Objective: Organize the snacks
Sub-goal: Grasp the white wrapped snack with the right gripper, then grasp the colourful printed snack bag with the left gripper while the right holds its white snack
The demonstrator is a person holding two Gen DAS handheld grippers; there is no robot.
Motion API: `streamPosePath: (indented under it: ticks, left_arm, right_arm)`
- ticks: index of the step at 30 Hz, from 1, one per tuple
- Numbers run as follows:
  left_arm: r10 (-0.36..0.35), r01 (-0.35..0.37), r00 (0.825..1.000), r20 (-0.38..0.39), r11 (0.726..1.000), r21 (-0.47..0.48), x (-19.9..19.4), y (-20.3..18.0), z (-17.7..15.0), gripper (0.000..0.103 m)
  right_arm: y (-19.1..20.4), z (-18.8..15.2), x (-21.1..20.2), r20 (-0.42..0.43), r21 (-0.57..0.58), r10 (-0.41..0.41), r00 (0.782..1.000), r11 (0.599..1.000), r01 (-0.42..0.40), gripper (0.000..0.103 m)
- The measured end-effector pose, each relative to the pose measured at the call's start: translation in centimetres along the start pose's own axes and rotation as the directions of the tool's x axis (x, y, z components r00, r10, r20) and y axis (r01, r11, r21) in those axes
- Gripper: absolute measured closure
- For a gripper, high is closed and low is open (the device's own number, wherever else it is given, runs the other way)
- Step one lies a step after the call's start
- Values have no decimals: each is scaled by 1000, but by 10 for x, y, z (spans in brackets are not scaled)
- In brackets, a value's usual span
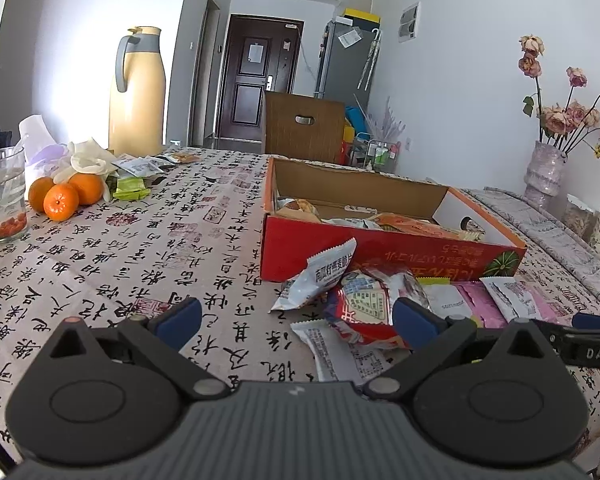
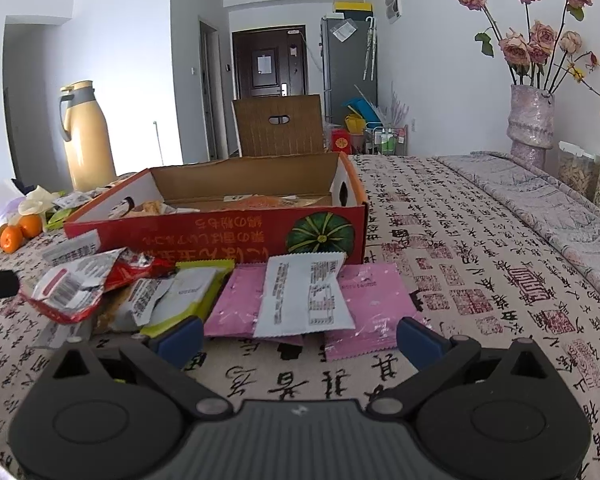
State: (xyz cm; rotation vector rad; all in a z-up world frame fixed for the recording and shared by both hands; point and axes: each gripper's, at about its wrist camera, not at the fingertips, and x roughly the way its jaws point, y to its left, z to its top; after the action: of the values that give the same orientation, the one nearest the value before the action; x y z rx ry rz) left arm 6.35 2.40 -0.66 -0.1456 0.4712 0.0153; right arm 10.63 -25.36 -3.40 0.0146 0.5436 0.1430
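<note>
Both spread wide, gripping nothing. Left gripper (image 1: pixel 296 320) low beside the red packet (image 1: pixel 360 312), touching its right finger. Right gripper (image 2: pixel 300 336) facing the white packet (image 2: pixel 304 296) over pink ones. Beyond the loose snacks, the red box (image 1: pixel 380 252), probably their destination.

A lived-in home, judging by the dark entry door (image 1: pixel 260 80) at upper centre, fridge (image 1: pixel 346 64) beside it, thermos jug (image 1: pixel 137 92) upper left, dried roses (image 2: pixel 532 40) upper right.
</note>
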Motion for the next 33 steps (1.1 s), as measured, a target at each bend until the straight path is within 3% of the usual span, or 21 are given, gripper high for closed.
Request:
streamPosePath:
  ticks: [3,12,20,33]
  left_arm:
    - [1,-1,1000,-1,1000,0,0,0,0,0]
    - [8,-8,1000,-6,1000,2,0,-2,0,0]
    - [14,-14,1000,-10,1000,-1,0,-1,-1,0]
    - [13,-14,1000,-18,1000,-10,2,1,-3,0]
  right_arm:
    - [-2,5,5,1,-12,-10,1000,1000,10,15]
    - [4,26,33,-7,-68,-2,1000,998,2,38]
    - [10,28,59,-64,-72,-7,998,997,2,44]
    - [11,23,57,-46,-92,8,999,996,-12,57]
